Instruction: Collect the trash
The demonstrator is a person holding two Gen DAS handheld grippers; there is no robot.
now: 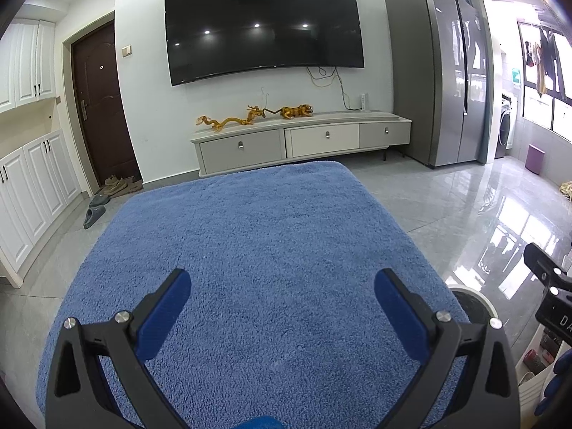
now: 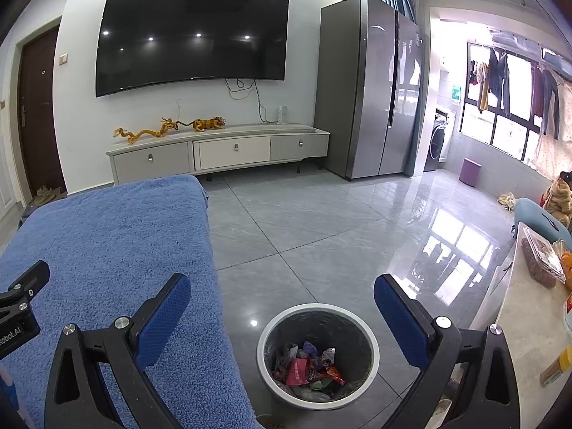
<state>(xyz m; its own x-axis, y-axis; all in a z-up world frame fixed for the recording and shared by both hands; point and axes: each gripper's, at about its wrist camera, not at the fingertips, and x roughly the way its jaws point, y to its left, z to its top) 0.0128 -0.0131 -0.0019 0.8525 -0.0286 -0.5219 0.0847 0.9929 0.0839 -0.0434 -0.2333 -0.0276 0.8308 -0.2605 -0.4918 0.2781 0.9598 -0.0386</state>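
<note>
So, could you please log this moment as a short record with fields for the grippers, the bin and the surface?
left gripper: open, empty, over the blue towel-covered surface
right gripper: open, empty, above the trash bin
trash bin: white rim, dark liner, on the tiled floor beside the blue surface
bin contents: wrappers, mostly red, at the bottom
blue surface: no trash visible on it
background: wall TV, low cabinet, fridge
</note>
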